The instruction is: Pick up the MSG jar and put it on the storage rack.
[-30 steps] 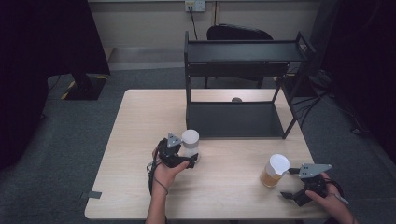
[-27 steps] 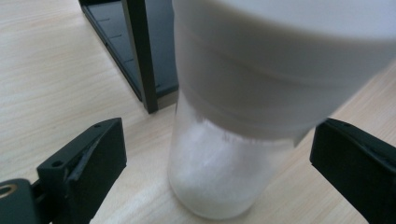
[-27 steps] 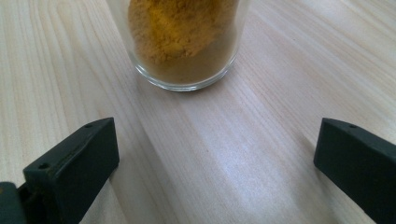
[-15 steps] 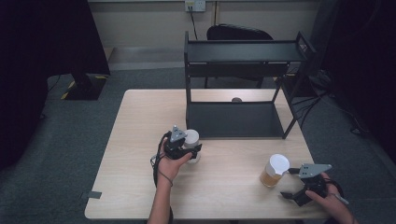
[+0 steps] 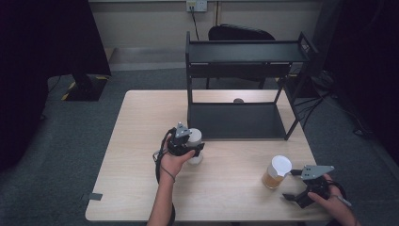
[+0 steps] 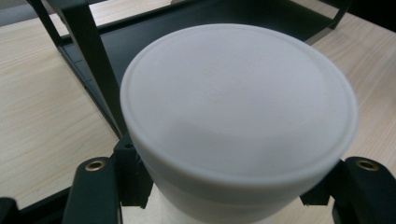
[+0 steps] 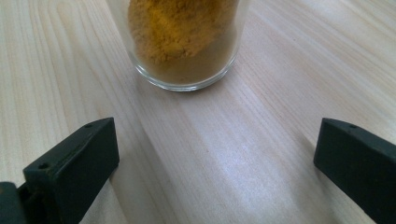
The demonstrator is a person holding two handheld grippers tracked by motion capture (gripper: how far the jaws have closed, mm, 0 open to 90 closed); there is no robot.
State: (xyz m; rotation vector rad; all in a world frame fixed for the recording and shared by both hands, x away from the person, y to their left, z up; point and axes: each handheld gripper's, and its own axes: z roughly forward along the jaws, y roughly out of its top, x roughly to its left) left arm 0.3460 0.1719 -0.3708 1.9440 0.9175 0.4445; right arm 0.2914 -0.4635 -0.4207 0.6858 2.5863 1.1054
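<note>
Left hand-held gripper [image 5: 192, 147] clamped on white-lidded jar [image 5: 194, 139], palm up; right hand-held gripper [image 5: 295, 185] wide.

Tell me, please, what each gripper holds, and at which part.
The left gripper holds the white-lidded jar by its sides, just under the lid. The right gripper holds nothing.

No text, label, brand, number or sign can be read anywhere. The white lid [image 6: 238, 98] held in the left tool [image 5: 187, 145] is blank, with no print or embossing that can be made out. The glass jar of yellow powder [image 7: 184, 39] just ahead of the right tool [image 5: 301, 186] shows no label on its visible side. The black shelf rack [image 5: 244, 52] beyond the left tool bears no marking.
</note>
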